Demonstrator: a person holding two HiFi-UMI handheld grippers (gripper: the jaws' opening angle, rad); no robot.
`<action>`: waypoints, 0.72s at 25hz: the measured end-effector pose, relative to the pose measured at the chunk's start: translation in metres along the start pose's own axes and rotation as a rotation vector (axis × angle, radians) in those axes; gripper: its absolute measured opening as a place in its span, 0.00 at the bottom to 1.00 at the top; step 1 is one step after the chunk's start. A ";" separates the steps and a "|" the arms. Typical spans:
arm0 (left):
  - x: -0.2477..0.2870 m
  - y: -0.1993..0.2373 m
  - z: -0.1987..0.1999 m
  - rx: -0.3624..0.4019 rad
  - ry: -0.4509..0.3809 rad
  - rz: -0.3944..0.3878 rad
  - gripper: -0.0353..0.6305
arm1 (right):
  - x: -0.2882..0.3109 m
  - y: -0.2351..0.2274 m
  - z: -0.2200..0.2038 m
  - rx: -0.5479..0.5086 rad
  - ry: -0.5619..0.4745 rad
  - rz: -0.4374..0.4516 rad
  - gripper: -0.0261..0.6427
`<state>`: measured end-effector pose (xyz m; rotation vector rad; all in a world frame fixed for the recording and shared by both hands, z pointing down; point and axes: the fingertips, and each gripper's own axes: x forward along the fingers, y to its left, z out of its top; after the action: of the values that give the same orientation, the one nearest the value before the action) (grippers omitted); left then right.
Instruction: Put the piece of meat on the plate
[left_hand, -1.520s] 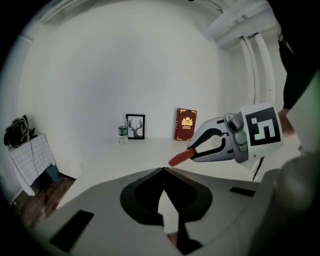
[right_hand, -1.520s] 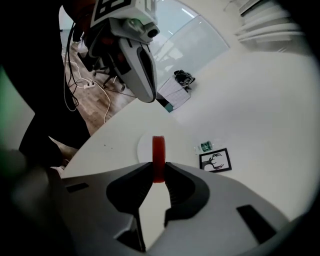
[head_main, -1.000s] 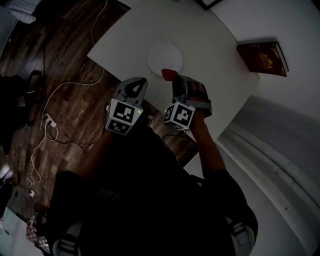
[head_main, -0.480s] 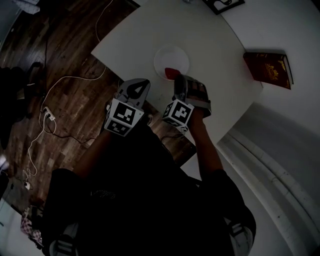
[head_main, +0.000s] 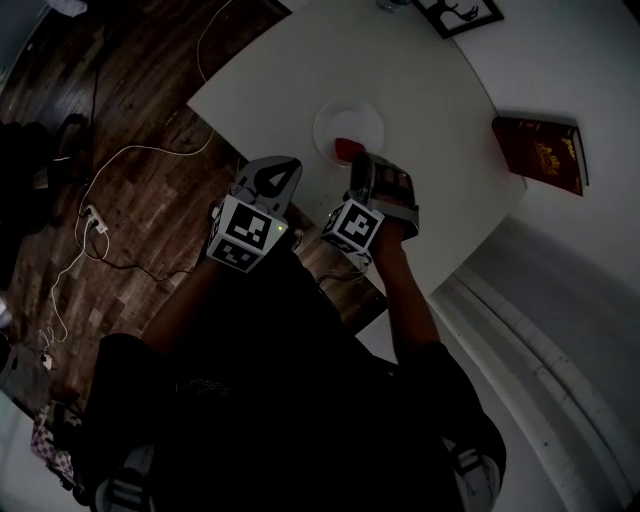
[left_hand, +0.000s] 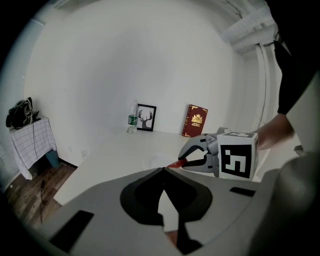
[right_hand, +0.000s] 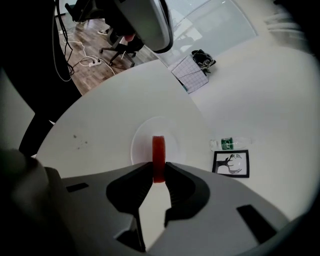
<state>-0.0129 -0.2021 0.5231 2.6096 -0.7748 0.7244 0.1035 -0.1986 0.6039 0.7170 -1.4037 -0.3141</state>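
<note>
1. Pinching the piece of meat (right_hand: 158, 150) edge-up: right gripper (right_hand: 159, 170).
2. Left gripper (left_hand: 163, 171), jaws pressed together, holding nothing.
3. White plate (right_hand: 141, 142) beneath the meat, on the table (right_hand: 95, 125).
4. Bottle (right_hand: 228, 144) and framed picture (right_hand: 230, 164), farthest back.

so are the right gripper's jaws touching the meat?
Touching. In the right gripper view the right gripper has both jaws pressed against the meat.

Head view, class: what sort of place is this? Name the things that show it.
Probably an office or studio room rather than a kitchen: a white table bearing a red book and a framed deer picture, a wood floor with a power strip, and an office chair.
</note>
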 end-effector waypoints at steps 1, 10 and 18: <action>0.000 0.001 0.001 0.003 0.001 0.001 0.06 | 0.000 -0.001 0.000 -0.002 0.003 -0.003 0.17; 0.004 0.003 -0.002 -0.005 0.011 0.001 0.06 | 0.009 -0.009 0.001 -0.002 0.015 -0.044 0.17; 0.005 0.000 -0.006 -0.033 0.016 -0.005 0.06 | 0.011 -0.005 0.004 -0.020 0.011 -0.058 0.17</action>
<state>-0.0108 -0.2017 0.5306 2.5721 -0.7690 0.7248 0.1026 -0.2102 0.6097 0.7431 -1.3689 -0.3686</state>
